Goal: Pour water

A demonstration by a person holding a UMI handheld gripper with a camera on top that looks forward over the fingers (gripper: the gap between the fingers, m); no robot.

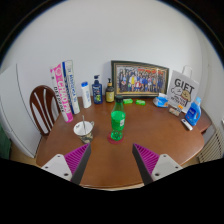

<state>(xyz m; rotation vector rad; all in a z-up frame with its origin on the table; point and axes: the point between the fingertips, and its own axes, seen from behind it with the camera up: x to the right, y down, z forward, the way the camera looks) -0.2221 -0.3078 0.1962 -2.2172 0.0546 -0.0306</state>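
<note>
View along the tool (110, 158) toward a wooden tabletop (130, 140) set against a white wall. The tool's two fingers spread wide, each with a magenta pad (73, 157) on its inner face, and nothing lies between them; they hover above the near part of the tabletop.

Just ahead of the tool, roughly on its centre line, stands an upright green bottle (117, 123) with a green cap (contents cannot be made out). Ahead and to the left of the fingers, close beside the bottle but apart from it, sits a small clear glass cup (84, 129).

Beyond these, along the wall: a framed picture (139, 79) leaning upright behind the green bottle; to its left a dark blue bottle (97, 90), a small dark bottle (110, 92), a white bottle (85, 96) and some tall upright books or boxes (63, 89) with pink and white faces. To the right of the framed picture lies a blue bowl-like item (161, 100), then a white gift bag (182, 92) with lettering, and a blue container (193, 113) nearer the tabletop's right edge.

A wooden chair (42, 105) stands at the far left, beyond the tabletop's left end.
</note>
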